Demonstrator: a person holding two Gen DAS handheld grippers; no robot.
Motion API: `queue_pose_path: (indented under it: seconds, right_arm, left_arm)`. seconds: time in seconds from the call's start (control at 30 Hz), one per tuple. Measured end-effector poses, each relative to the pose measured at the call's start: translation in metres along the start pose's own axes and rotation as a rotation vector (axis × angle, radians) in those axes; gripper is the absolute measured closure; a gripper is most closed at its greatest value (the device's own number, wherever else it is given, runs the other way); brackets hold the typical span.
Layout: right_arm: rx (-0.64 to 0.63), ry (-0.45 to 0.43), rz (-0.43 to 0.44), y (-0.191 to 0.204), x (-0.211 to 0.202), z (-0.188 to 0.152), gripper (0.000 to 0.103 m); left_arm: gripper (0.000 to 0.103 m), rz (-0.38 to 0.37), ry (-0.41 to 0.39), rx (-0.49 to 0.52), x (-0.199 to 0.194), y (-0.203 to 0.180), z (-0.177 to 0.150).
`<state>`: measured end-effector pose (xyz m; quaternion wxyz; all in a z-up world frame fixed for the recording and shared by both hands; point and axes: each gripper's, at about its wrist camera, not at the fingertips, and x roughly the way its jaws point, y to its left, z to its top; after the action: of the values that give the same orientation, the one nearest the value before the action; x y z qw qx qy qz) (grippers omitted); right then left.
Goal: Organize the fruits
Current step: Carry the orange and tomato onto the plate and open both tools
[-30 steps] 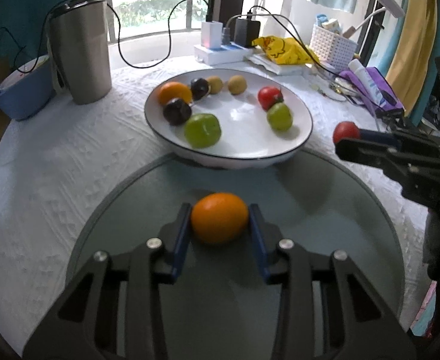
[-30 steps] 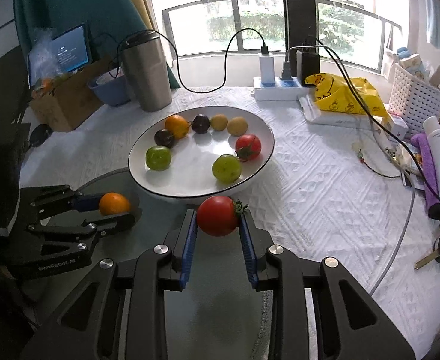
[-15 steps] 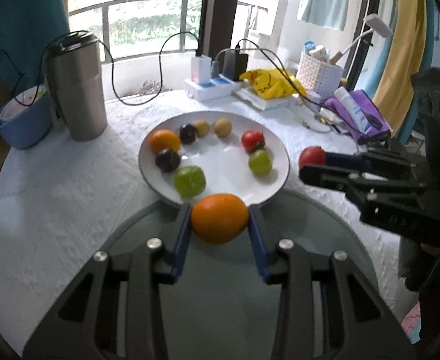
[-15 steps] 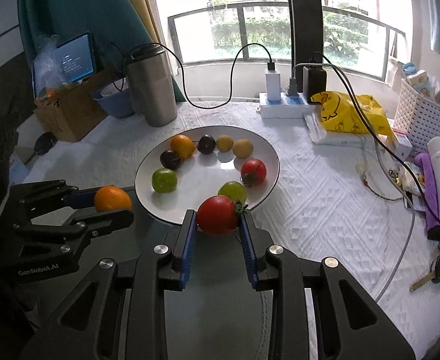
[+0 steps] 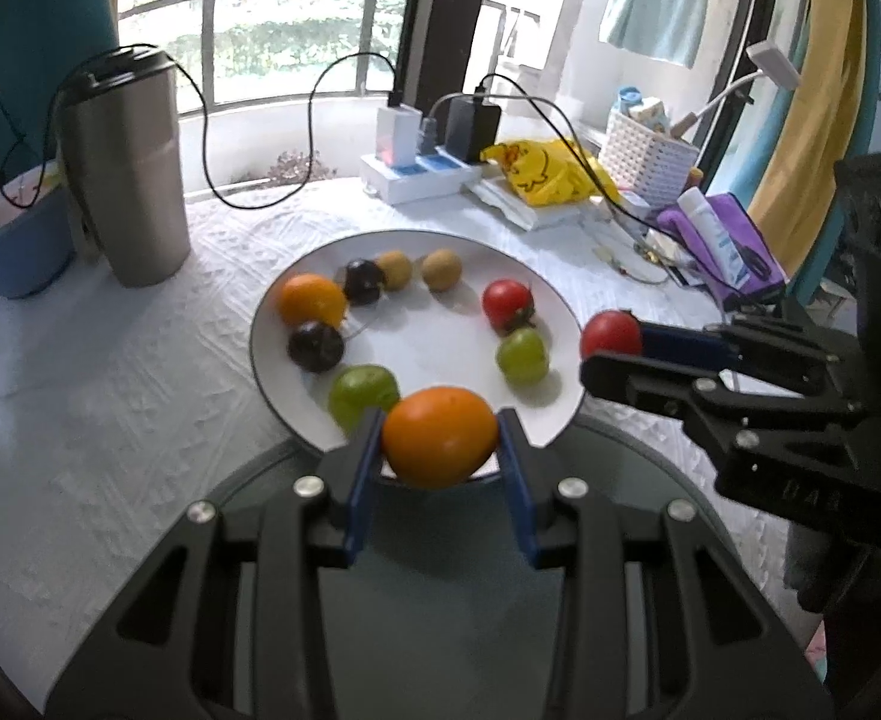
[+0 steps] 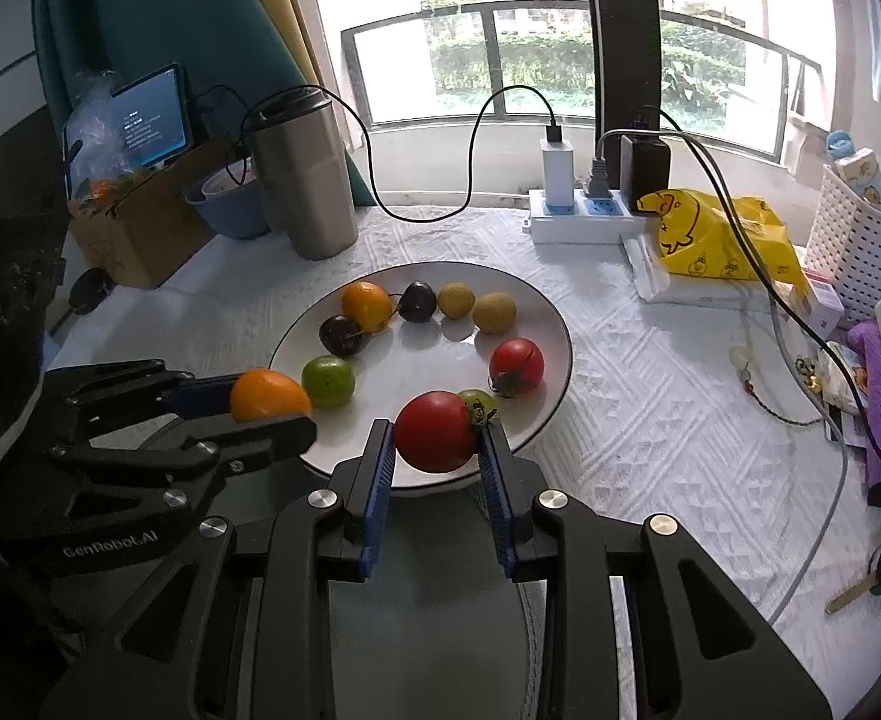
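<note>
- Since a second ago: both grippers carried from above the dark round glass turntable (image 5: 452,600) forward to the near rim of the wide white plate (image 6: 551,324), each fruit now overlapping that rim.
- Left gripper (image 5: 439,438): blue pads clamped on a round orange (image 5: 439,437); near rim of the plate hidden behind fruit and fingers.
- Right gripper (image 6: 436,433): pads clamped on a round red tomato (image 6: 434,431); a green fruit (image 6: 478,403) half hidden behind it.
- On the plate, left to right: second orange (image 6: 367,306), two dark plums (image 6: 341,335), green tomato (image 6: 327,381), two tan round fruits (image 6: 493,312), second red tomato (image 6: 517,365); bare white centre, fruits ringing the edge.
- Far left: tablet screen (image 6: 151,120) with small writing, too fine to read; person cut off, only dark clothing at the frame edges.
- Steel tumbler with a black lid (image 6: 302,174) well beyond the plate's far left edge.
- Readable writing: "GenRobot.AI" on the left gripper body, seen from the right wrist.
- Right of the plate: open stretch of white textured tablecloth (image 6: 650,396), then cables, keys and clutter, partly cut off.
</note>
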<state>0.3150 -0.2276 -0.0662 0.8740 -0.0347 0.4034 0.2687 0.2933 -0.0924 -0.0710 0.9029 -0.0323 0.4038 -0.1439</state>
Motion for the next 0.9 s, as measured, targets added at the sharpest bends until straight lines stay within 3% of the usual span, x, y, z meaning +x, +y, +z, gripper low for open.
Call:
queue_pose_path:
  seconds: [0.37, 0.9]
  right_arm:
    - [0.006, 0.029, 0.022, 0.000, 0.015, 0.000, 0.072]
    - [-0.003, 0.089, 0.052, 0.010, 0.041, 0.001, 0.072]
  left_arm:
    - [0.064, -0.009, 0.050, -0.025, 0.016, 0.005, 0.003]
    - [0.064, -0.002, 0.014, -0.062, 0.005, 0.019, 0.004]
